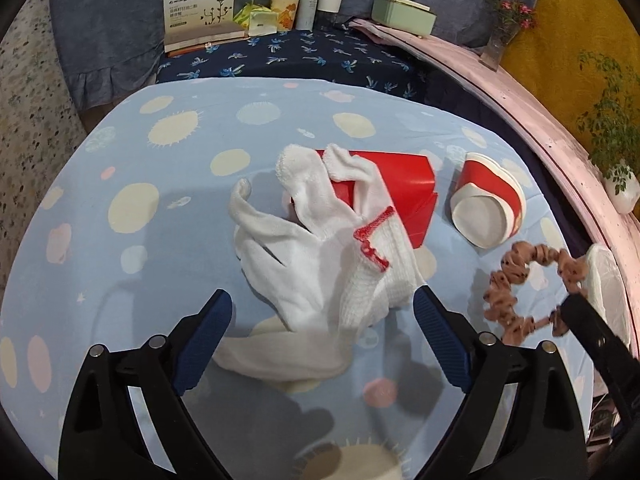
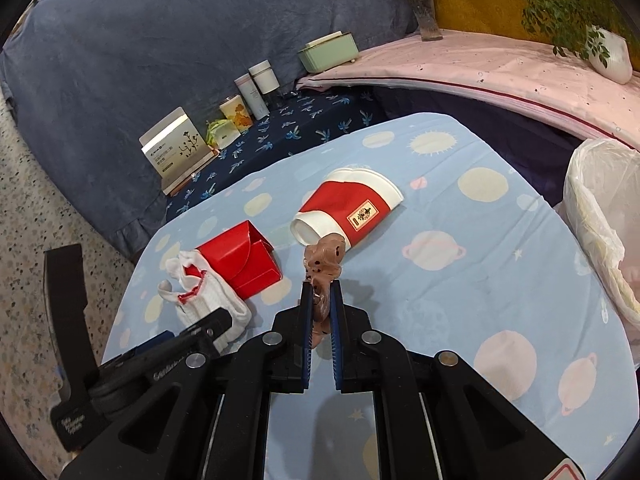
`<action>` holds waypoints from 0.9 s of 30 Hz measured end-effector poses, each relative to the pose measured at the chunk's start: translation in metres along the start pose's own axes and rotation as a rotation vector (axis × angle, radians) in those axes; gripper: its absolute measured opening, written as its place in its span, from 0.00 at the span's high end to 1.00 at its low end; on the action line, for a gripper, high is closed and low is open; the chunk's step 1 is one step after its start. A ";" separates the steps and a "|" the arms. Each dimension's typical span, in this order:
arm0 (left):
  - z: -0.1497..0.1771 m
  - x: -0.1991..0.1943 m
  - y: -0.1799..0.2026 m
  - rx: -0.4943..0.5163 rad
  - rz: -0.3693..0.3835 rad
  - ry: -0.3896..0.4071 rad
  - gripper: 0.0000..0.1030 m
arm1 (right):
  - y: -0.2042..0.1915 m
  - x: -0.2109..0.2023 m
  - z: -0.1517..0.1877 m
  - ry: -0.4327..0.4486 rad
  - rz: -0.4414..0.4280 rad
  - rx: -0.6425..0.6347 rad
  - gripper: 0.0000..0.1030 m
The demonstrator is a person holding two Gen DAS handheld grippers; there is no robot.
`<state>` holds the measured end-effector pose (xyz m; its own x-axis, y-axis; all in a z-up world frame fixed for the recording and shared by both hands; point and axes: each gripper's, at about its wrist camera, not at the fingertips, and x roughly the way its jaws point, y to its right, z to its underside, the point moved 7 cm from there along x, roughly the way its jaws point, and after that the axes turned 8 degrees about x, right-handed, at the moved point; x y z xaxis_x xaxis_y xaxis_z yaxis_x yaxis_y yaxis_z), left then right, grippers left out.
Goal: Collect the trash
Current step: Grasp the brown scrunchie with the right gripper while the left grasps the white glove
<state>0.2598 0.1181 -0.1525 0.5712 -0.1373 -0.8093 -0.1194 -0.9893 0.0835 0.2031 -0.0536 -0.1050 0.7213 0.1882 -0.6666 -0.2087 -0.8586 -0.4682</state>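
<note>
A white glove with a red cuff seam [image 1: 316, 248] lies on the blue patterned tablecloth [image 1: 120, 200], draped over a flat red carton [image 1: 404, 192]. My left gripper [image 1: 322, 312] hangs open just above the glove's cuff end, one finger on each side. A crushed red and white paper cup [image 1: 486, 204] lies to the right of the carton. My right gripper [image 2: 321, 292] is shut on a brown scrunchie [image 2: 324, 258], lifted above the cloth in front of the paper cup [image 2: 348, 208]. The scrunchie [image 1: 528, 292] and the right gripper [image 1: 568, 308] also show at the lower right of the left wrist view.
A bin lined with a white plastic bag [image 2: 600, 216] stands at the table's right edge. Behind the table, a dark cloth carries a book box [image 1: 200, 12], tins and bottles [image 1: 320, 0]. A pink ledge [image 2: 480, 64] holds a green box [image 2: 328, 52], a vase and a potted plant.
</note>
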 end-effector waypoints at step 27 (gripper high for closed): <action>0.008 -0.058 0.097 0.173 0.089 0.041 0.90 | 0.015 -0.066 -0.011 0.080 -0.040 0.010 0.92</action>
<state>0.2088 0.0307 -0.1023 0.5841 -0.2292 -0.7786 -0.3071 -0.9504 0.0494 0.1592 -0.0843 -0.0614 0.7795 0.1832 -0.5990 -0.1851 -0.8462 -0.4997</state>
